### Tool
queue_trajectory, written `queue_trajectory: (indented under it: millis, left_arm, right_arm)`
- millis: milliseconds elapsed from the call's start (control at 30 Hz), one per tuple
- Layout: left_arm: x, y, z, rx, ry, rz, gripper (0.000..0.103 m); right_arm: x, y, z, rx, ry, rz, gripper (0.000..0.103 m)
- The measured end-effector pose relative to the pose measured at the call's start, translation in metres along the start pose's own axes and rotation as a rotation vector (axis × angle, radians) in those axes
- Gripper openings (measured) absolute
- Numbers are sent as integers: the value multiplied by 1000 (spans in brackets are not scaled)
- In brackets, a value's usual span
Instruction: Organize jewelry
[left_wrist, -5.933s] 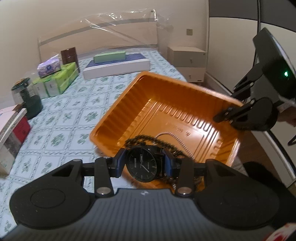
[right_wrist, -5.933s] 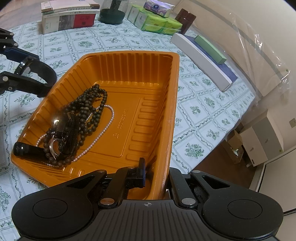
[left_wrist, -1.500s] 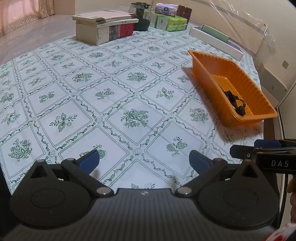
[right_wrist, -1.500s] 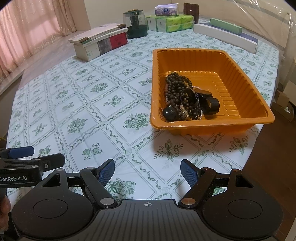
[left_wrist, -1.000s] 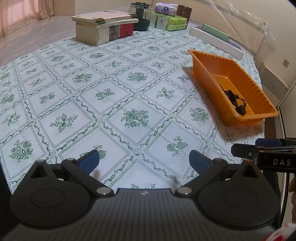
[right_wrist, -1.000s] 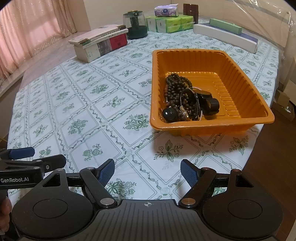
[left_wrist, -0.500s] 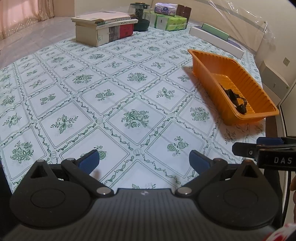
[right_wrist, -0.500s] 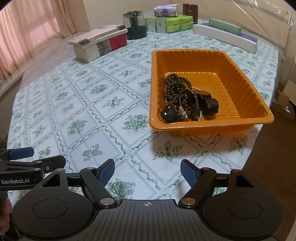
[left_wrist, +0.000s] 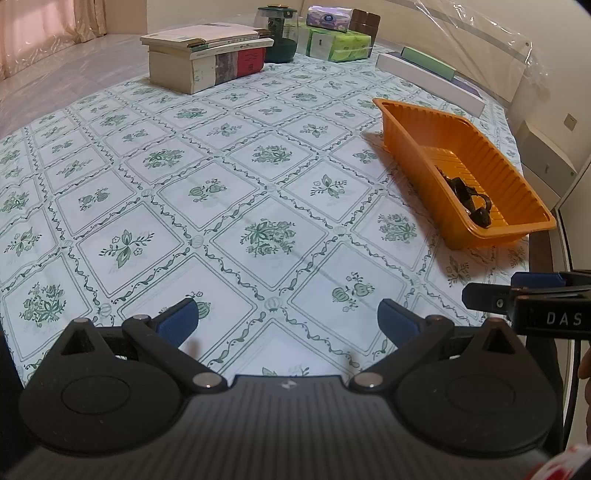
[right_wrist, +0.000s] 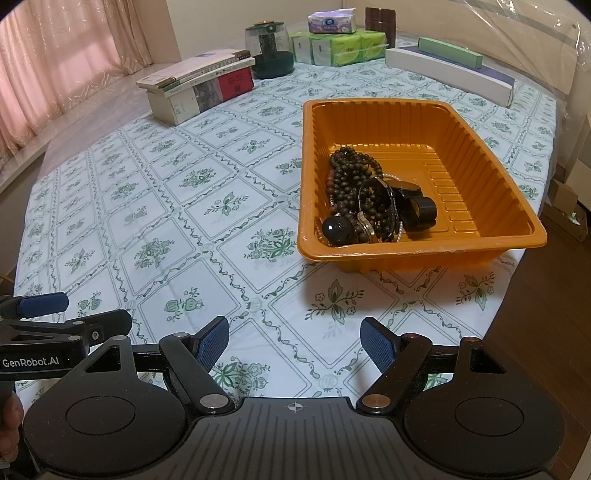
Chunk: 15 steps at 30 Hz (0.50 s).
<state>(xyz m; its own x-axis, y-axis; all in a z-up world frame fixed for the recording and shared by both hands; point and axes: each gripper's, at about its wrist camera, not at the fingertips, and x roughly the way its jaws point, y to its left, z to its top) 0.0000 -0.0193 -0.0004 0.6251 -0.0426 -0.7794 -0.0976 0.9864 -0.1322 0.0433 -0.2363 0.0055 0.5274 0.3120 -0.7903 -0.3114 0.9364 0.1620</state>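
Resting: left gripper (left_wrist: 288, 319) and right gripper (right_wrist: 294, 341) hung wide apart, empty
Jewelry: beads (right_wrist: 351, 173), watch (right_wrist: 410, 194) heaped in orange tray (right_wrist: 424, 254), table's right edge
Handling: likely light, limp, tangly; grip a strand
Nearby: books (right_wrist: 199, 88), tissue packs (right_wrist: 336, 46), well apart

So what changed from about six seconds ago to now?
The left hand-held gripper let go of the watch, now in the orange tray; the right hand-held gripper released the tray's rim. Both pulled back, open. Beads remain in the tray.
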Motion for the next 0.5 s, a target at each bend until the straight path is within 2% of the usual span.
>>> queue_trajectory:
  millis: [500]
  left_arm:
    - [-2,1,2,-11,-24,-10,103]
  right_arm:
    - [-1,-1,0,-3,-1,5,78]
